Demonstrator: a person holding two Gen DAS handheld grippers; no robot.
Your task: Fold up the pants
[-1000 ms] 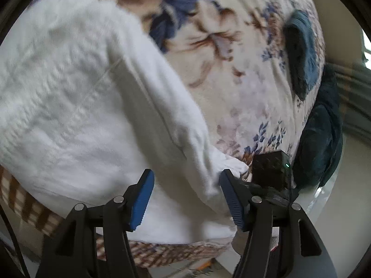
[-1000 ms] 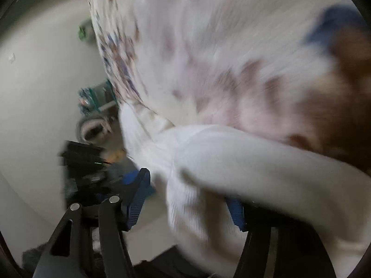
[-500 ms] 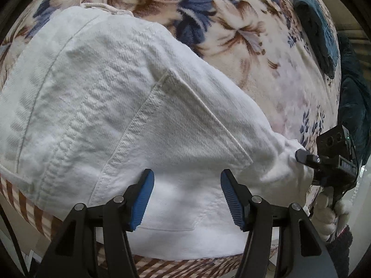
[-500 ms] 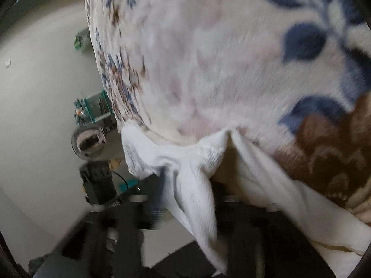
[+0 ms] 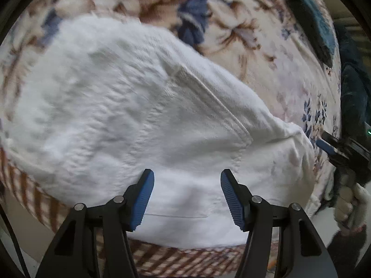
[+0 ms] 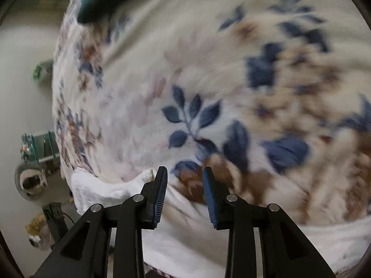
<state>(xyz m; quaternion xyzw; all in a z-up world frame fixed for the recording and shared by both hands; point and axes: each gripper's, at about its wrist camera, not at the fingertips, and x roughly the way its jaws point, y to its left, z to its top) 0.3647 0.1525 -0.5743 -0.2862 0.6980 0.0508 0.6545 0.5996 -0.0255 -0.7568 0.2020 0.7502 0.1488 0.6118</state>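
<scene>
White pants (image 5: 143, 120) lie bunched on a floral blanket (image 5: 266, 53), near its edge. Fabric is heavy woven cotton with a visible twill rib, thick stitched seams and a patch pocket outlined by a raised seam. The bundle reads as a broad rounded mound in the left wrist view; long axis runs from upper left to lower right, tapering to a rumpled end close to the right gripper (image 5: 324, 147). In the right wrist view the same pants (image 6: 99, 188) show as a crumpled white strip along the blanket's lower edge.

Blanket is plush fleece, cream with blue leaves and brown blooms; a brown checked border (image 5: 185, 259) shows beneath the pants. A teal fuzzy cloth (image 5: 310, 20) lies well apart, at the blanket's far side.

Left gripper (image 5: 186, 199): black frame, ribbed blue pads, jaws about half apart, poised over the pocket area; cannot tell whether the pads touch the fabric, nothing pinched.

Right gripper (image 6: 184, 197): jaws closing, now a narrow gap, nothing between them; the left finger overlaps the pants' crumpled edge in view. A gloved hand (image 5: 352, 206) holds its handle.
</scene>
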